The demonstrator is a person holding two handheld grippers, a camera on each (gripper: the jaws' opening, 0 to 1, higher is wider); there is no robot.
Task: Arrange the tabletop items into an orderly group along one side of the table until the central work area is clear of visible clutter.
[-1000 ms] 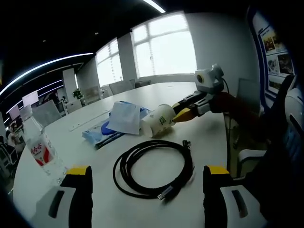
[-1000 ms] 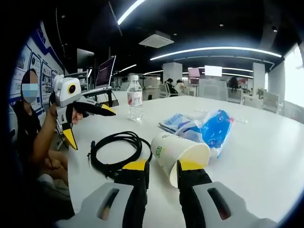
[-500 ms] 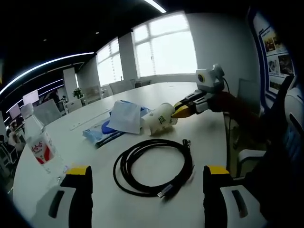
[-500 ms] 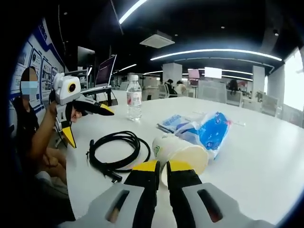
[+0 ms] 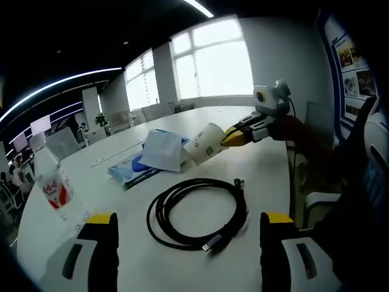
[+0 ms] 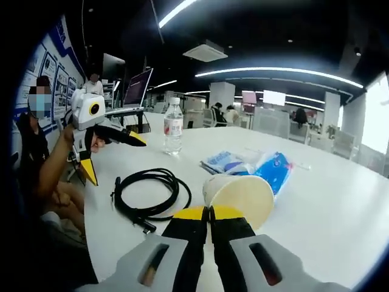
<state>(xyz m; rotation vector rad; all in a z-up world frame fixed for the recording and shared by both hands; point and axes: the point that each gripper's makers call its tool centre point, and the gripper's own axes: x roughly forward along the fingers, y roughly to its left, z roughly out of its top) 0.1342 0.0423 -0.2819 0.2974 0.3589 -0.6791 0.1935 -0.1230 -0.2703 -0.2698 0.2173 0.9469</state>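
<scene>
Right gripper (image 6: 211,213) has its yellow-tipped jaws pressed together on the rim of a paper cup (image 6: 239,193), which it holds tilted and off the table (image 6: 340,231), mouth turned toward the gripper. From the left gripper view the same cup (image 5: 205,145) hangs at the tip of that gripper, just beyond a coiled black cable (image 5: 197,213). Left gripper (image 5: 187,226) waits with its jaws wide apart and nothing between them, above the near edge of the cable. A water bottle (image 5: 56,191) stands to its left, and a blue-and-white packet (image 5: 159,151) lies past the cable, near the cup. The cup looks light and thin-walled, likely to crumple under a hard pinch, so a gentle hold at the stiffer rim seems best. The cable should be limp and springy; gripping across several loops at once would probably keep the coil together.
</scene>
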